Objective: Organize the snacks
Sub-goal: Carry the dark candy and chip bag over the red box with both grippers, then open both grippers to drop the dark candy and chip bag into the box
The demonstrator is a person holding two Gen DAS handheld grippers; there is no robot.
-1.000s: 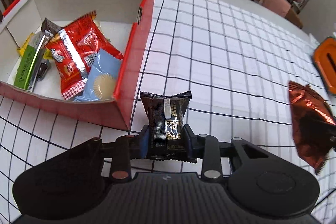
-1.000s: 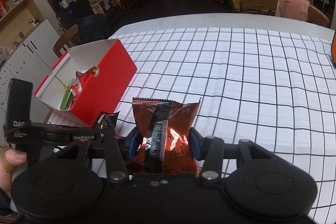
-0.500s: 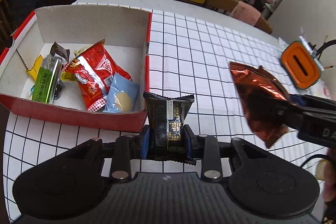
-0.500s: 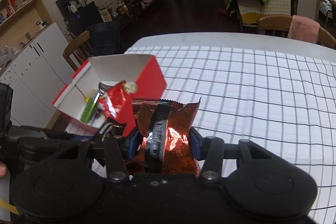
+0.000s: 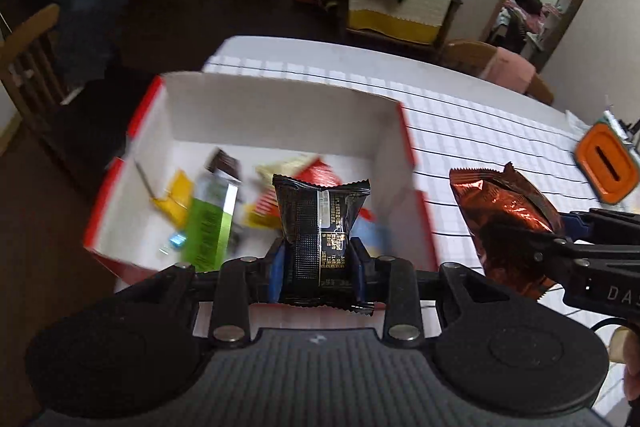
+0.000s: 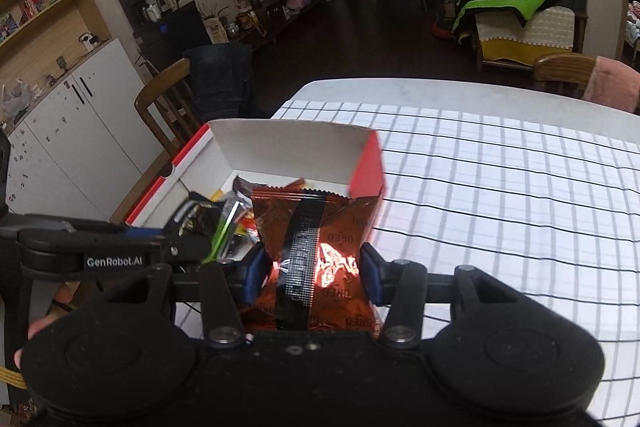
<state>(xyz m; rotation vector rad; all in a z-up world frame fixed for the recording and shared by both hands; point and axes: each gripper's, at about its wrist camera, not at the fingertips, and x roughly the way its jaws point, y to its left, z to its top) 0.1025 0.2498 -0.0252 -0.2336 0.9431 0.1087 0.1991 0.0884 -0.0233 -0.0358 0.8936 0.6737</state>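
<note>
In the left wrist view, the left gripper [image 5: 318,263] is clamped on a black packet [image 5: 320,227], its blue pads pressing both sides, and the packet hangs in front of the open box [image 5: 276,115] that stands near the corner of the checked cloth [image 5: 500,147]. The box already holds several snacks: a green bar [image 5: 210,223], something yellow [image 5: 174,201] and a red-and-white pack partly hidden behind the black packet; motion blur smears them, so I cannot count them with confidence. At the right of this view the right gripper [image 5: 556,227] carries a copper packet [image 5: 506,223] beside the box wall, above the cloth. In the right wrist view, that gripper [image 6: 314,271] is closed on the same copper packet [image 6: 316,247], pinched from both sides, with the box [image 6: 296,143] just ahead and the left gripper [image 6: 182,227] reaching in from the left with its black packet [image 6: 196,217]. By my judgement the sorting is well advanced: part of the snacks lie in the box, and these two packets are left to drop. No other loose snack shows on the cloth.
</note>
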